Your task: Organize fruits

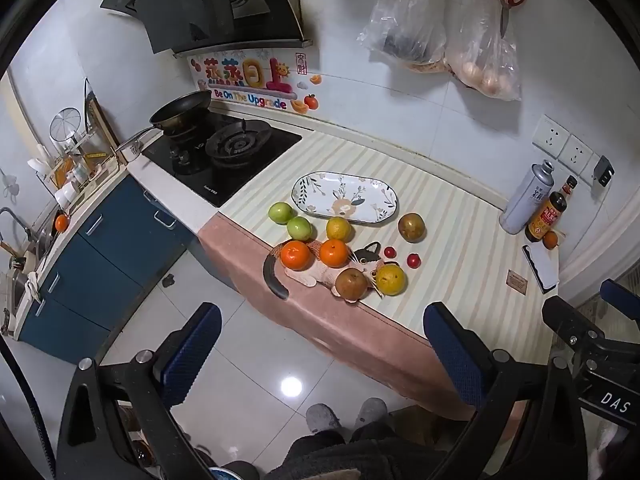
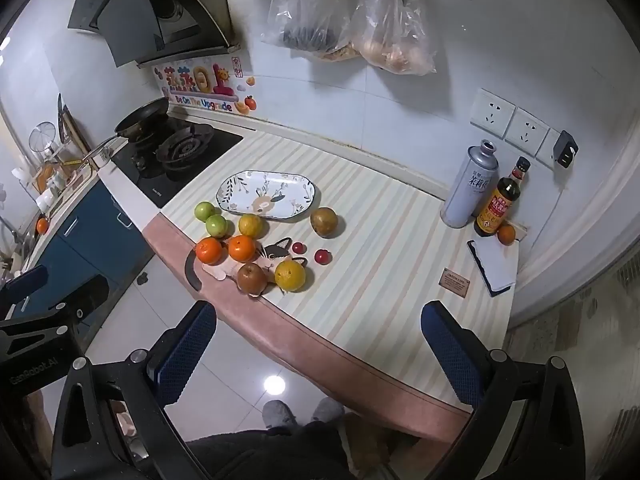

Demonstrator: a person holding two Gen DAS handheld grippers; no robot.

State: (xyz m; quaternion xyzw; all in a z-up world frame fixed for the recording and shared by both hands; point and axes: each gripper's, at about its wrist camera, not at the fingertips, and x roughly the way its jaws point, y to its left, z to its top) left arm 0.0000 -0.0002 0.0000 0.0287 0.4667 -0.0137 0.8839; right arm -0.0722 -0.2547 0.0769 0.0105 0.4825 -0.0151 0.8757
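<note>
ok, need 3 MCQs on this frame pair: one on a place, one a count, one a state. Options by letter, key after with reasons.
1. Where is the patterned plate?
A. on the striped counter, between the hob and the fruit
B. on the hob
C. on the floor

2. How many green fruits lie on the counter?
A. one
B. two
C. four

3. What state is the plate in?
A. piled with fruit
B. holding one orange
C. empty, with all the fruit still on the counter

Key: 1 A, it lies flat on the striped counter just past the fruit cluster, right of the hob. 2 B, two green fruits sit side by side at the left of the cluster. 3 C, its painted surface shows bare, and both tongs, left and right, stand open and hold nothing.
</note>
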